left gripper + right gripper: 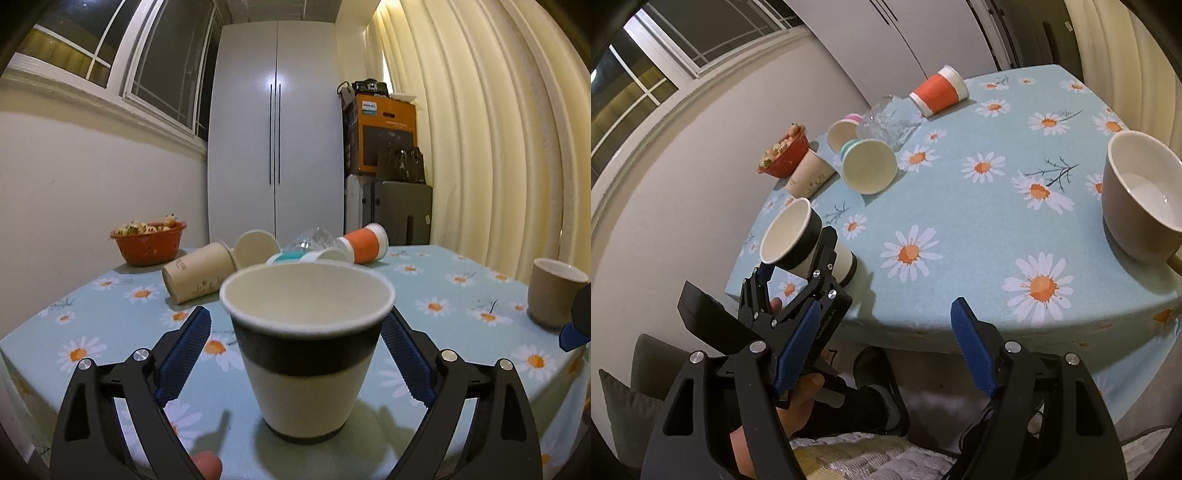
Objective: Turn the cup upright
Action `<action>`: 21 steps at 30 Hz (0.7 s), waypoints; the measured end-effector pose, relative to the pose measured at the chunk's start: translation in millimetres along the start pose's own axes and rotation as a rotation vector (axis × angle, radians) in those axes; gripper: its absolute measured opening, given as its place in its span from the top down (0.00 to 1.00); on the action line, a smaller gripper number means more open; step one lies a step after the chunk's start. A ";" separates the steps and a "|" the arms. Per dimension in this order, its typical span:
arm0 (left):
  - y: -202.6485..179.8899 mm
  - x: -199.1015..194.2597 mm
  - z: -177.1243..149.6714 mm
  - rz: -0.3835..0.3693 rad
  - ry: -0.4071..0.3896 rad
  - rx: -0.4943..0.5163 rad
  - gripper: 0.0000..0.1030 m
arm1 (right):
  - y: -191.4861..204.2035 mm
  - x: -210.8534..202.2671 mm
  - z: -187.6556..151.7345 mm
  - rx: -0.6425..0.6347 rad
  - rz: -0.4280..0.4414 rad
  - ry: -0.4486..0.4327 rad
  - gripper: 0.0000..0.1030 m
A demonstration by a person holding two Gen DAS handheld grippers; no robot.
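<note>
A paper cup with a black band and white lower wall (306,354) stands upright on the daisy tablecloth (443,295), between the open fingers of my left gripper (297,325). Neither blue pad touches it. In the right wrist view the same cup (809,240) sits near the table's left front corner with the left gripper (798,254) around it. My right gripper (882,325) is open and empty, off the table's front edge.
Several cups lie on their sides at the back: a beige one (199,273), a teal-rimmed one (868,166), an orange one (938,90) and a clear glass (886,122). A red bowl (147,242) stands back left. A tan mug (1141,199) stands upright at right.
</note>
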State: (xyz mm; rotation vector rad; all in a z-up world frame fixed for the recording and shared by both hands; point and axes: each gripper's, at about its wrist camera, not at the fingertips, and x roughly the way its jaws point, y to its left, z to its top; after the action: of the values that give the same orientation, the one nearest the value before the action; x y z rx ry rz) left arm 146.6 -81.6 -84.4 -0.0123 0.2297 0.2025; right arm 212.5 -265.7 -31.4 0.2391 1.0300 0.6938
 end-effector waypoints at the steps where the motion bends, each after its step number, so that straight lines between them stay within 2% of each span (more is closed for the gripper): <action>1: 0.3 -1.4 2.0 -0.002 0.002 0.000 0.09 | 0.4 -2.9 -0.2 -0.001 0.006 -0.011 0.28; 4: 2.2 -7.4 6.6 -0.013 0.013 -0.001 0.06 | 1.6 -12.8 -0.8 -0.010 0.017 -0.052 0.25; 6: 2.8 -11.6 10.8 -0.011 0.047 0.017 0.06 | 3.1 -20.4 -2.2 -0.017 0.015 -0.087 0.22; 10: 8.0 -29.5 22.2 -0.030 0.045 0.028 0.06 | 9.0 -33.6 -4.9 -0.044 0.002 -0.151 0.18; 16: 21.5 -72.2 49.9 -0.098 0.018 0.041 0.06 | 22.7 -49.0 -13.4 -0.112 -0.043 -0.232 0.13; 18: 29.1 -85.2 59.6 -0.118 0.023 0.038 0.06 | 30.9 -55.2 -18.0 -0.156 -0.065 -0.266 0.05; 21: 44.6 -103.0 71.6 -0.152 0.042 0.028 0.06 | 41.0 -55.7 -23.0 -0.213 -0.096 -0.280 0.05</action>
State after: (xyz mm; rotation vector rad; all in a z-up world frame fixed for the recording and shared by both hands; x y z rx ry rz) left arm 55.6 -55.7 9.2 -0.0064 0.2724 0.0478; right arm 157.8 -272.5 16.3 0.0974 0.6900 0.6561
